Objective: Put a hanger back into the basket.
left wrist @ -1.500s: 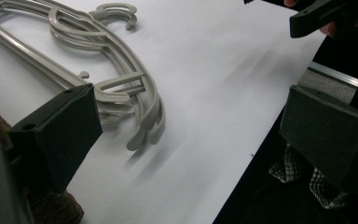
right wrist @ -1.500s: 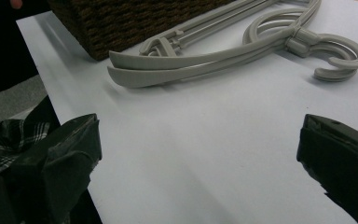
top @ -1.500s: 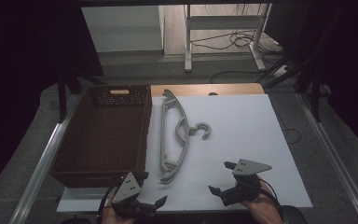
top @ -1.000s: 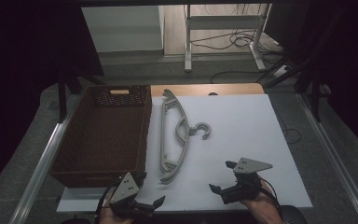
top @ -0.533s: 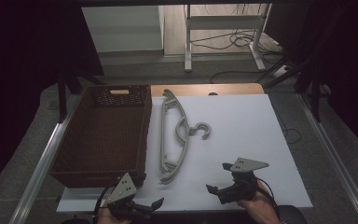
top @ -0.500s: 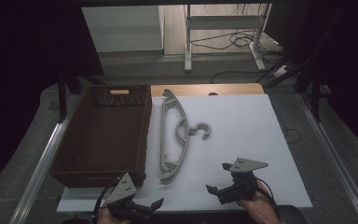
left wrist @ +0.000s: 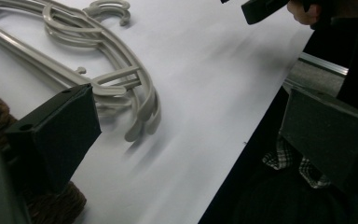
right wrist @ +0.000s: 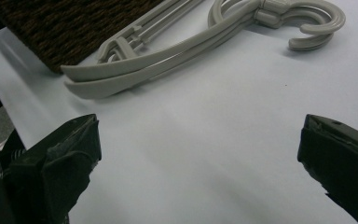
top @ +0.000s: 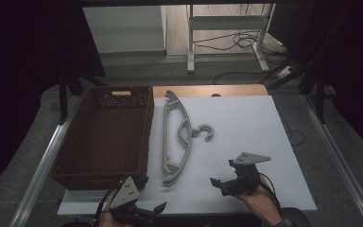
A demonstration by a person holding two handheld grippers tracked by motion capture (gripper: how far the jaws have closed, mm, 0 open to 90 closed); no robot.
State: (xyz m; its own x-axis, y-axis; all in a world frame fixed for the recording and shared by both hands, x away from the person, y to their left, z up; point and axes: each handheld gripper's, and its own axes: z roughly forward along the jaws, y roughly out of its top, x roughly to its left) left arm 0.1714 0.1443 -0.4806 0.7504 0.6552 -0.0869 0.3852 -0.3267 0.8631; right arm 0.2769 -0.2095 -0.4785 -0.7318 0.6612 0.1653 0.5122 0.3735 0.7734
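Lying flat on the white table (top: 246, 123), just right of the wicker basket (top: 105, 135): grey hangers (top: 177, 137), stacked, hooks pointing right. Hovering at the near edge, apart from the hangers: left tongs (top: 144, 212) and right tongs (top: 223, 183), both gaping wide, gripping nothing.

Lab-like workroom, metal-railed table (top: 38, 170), floor cables (top: 227, 42), dark surroundings

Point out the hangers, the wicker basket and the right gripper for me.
hangers (top: 185, 124), high view: on the curved arm near the neck.
wicker basket (top: 147, 137), high view: on its right wall.
right gripper (top: 220, 182), high view: midway between its open jaws.
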